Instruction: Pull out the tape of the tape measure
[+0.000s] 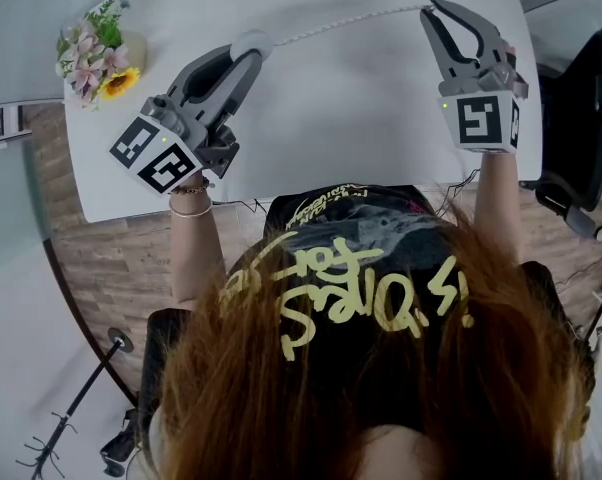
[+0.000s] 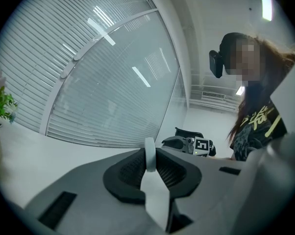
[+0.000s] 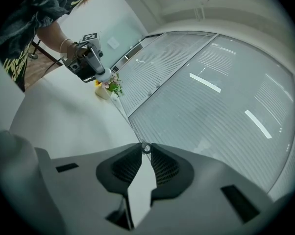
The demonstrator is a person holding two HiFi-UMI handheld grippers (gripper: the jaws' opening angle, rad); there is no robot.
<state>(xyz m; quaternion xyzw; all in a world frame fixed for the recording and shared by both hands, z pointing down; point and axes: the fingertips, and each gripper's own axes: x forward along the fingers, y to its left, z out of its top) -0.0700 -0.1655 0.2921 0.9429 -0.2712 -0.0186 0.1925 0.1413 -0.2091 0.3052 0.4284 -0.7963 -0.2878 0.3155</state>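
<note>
The tape measure is a small white round case [image 1: 253, 42] held edge-on between the jaws of my left gripper [image 1: 249, 56], which is shut on it; in the left gripper view the case [image 2: 149, 153] stands upright between the pads. A thin white tape [image 1: 341, 24] runs taut above the white table [image 1: 361, 128] from the case to my right gripper [image 1: 433, 10]. That gripper is shut on the tape's end ring [image 3: 146, 148], pinched at the very tips. The right gripper view looks back along the tape [image 3: 128, 122] to the left gripper [image 3: 99, 68] and the case [image 3: 104, 75].
A small vase of flowers [image 1: 95, 58] stands at the table's far left corner, and shows again as flowers [image 3: 109, 88]. A black office chair [image 1: 579, 118] is off the table's right side. Window blinds [image 2: 88, 82] line the wall behind. Wooden floor and a stand [image 1: 81, 398] lie at lower left.
</note>
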